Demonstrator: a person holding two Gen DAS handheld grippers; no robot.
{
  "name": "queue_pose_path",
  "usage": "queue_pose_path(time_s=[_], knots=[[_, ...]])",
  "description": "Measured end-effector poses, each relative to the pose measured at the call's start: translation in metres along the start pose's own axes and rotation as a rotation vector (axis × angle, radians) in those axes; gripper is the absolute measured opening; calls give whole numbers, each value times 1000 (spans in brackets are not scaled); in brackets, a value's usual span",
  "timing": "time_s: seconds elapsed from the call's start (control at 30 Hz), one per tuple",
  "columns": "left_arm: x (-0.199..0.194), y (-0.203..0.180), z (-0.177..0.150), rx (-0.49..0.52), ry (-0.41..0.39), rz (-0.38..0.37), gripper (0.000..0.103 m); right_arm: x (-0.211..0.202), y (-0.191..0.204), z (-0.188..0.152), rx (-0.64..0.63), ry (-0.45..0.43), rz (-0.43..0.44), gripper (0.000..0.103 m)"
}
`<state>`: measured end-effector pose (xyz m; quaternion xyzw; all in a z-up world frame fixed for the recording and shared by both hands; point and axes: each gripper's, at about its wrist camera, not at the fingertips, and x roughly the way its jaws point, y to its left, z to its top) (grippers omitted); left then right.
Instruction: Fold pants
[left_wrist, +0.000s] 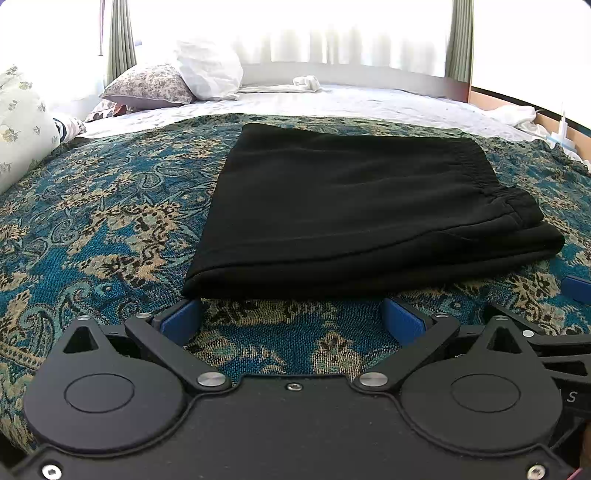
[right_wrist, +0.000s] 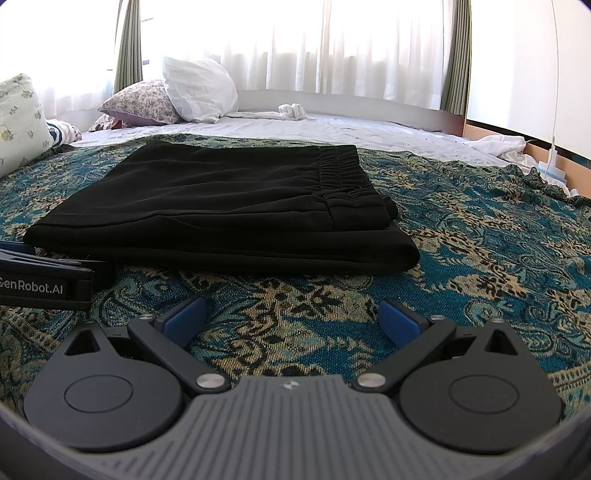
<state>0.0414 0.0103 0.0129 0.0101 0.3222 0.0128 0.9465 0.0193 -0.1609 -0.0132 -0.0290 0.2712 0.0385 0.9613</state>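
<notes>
One folded pair of black fabric pants (left_wrist: 347, 206), two black claws with blue pads, left (left_wrist: 291, 314) and right (right_wrist: 291, 314), one white pillow (right_wrist: 199, 92), one floral-print pillow (right_wrist: 142, 103), one blue patterned bedspread (right_wrist: 480, 258)

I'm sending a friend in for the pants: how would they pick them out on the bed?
On the bed, find the blue paisley blanket. The black pants lie folded flat in its middle. They are the only plain black thing there, with a gathered elastic waistband on the right.
</notes>
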Motion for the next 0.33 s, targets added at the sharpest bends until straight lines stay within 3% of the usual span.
queue_pose_path(time_s=[0.33], knots=[[0, 0, 0, -1, 0, -1, 103, 0, 0, 0, 0, 0, 0, 103]])
